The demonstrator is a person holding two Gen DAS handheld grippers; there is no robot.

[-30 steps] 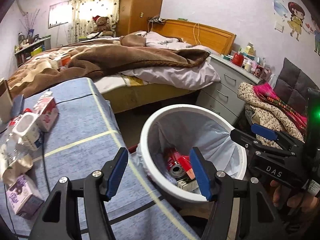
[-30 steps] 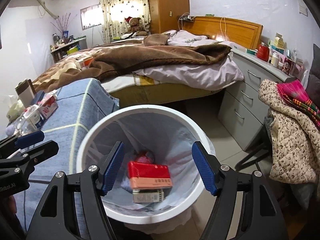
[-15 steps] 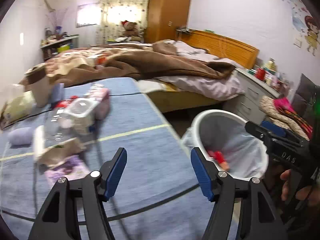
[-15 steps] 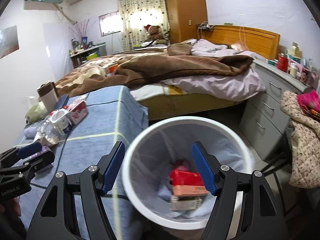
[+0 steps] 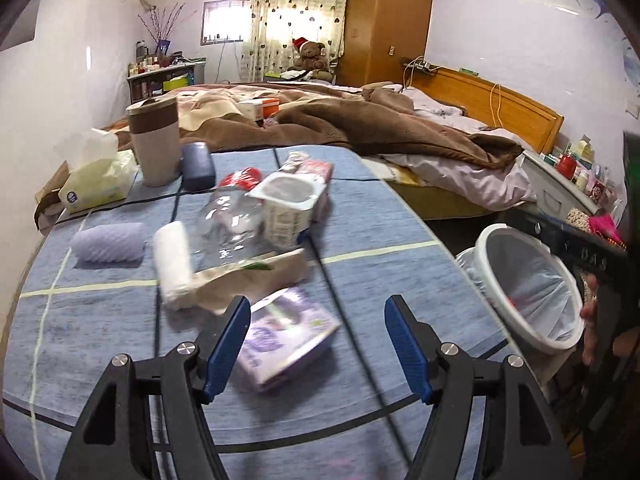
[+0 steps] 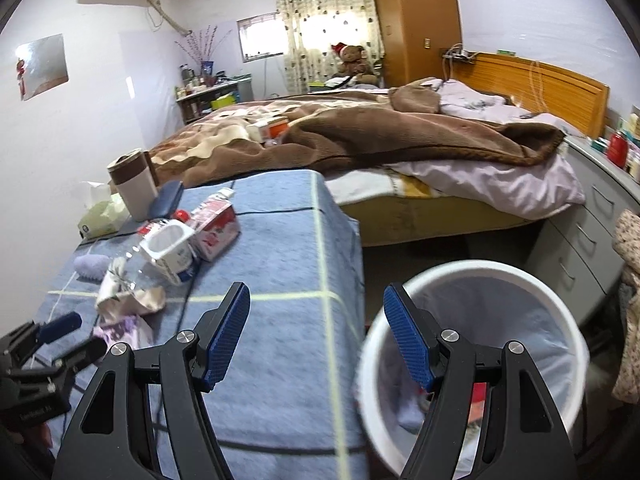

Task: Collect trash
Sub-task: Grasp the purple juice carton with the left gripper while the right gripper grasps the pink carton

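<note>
left gripper, jaws wide and empty, is hovering nearest the purple carton; carton lying just ahead, slightly leftward, long axis skewed; right gripper also gaping

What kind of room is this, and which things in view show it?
Most likely a home bedroom: an unmade bed with a wooden headboard, a wardrobe and a teddy bear by the curtained window.

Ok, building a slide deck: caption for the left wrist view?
Open left gripper above a purple carton on the blue table, white bin at right.
</note>
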